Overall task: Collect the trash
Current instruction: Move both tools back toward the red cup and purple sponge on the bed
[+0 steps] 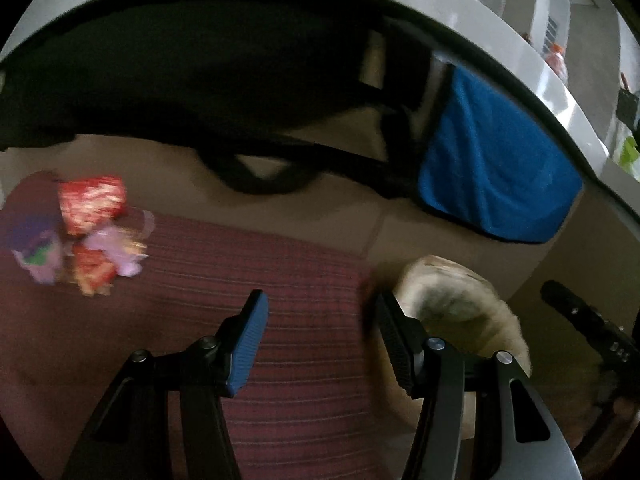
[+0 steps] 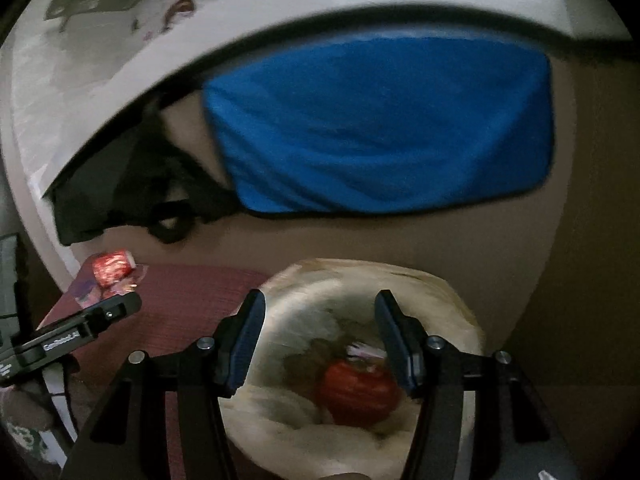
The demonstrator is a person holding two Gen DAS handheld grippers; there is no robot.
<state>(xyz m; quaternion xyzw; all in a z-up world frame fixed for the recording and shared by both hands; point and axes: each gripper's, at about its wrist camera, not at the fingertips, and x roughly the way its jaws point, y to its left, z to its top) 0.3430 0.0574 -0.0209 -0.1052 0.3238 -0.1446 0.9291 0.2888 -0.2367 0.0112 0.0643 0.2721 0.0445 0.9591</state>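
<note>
Surface: dim floor under a white table edge (image 1: 460, 20); maroon striped mat (image 1: 304, 280) in front, blue cloth (image 2: 380, 128) hanging at the far side.
Trash: red and purple wrappers (image 1: 92, 232) on the mat's far left corner.
Bag: pale open bag (image 2: 360, 360) right of the mat, red wrapper (image 2: 356, 396) inside.
Left gripper (image 1: 320, 312): jaws apart, empty, over the mat.
Right gripper (image 2: 320, 312): jaws apart, empty, above the bag's mouth.

Black linkage arms with silver screws, blue ribbed pads on the fingers (image 1: 248, 344) of both grippers.
</note>
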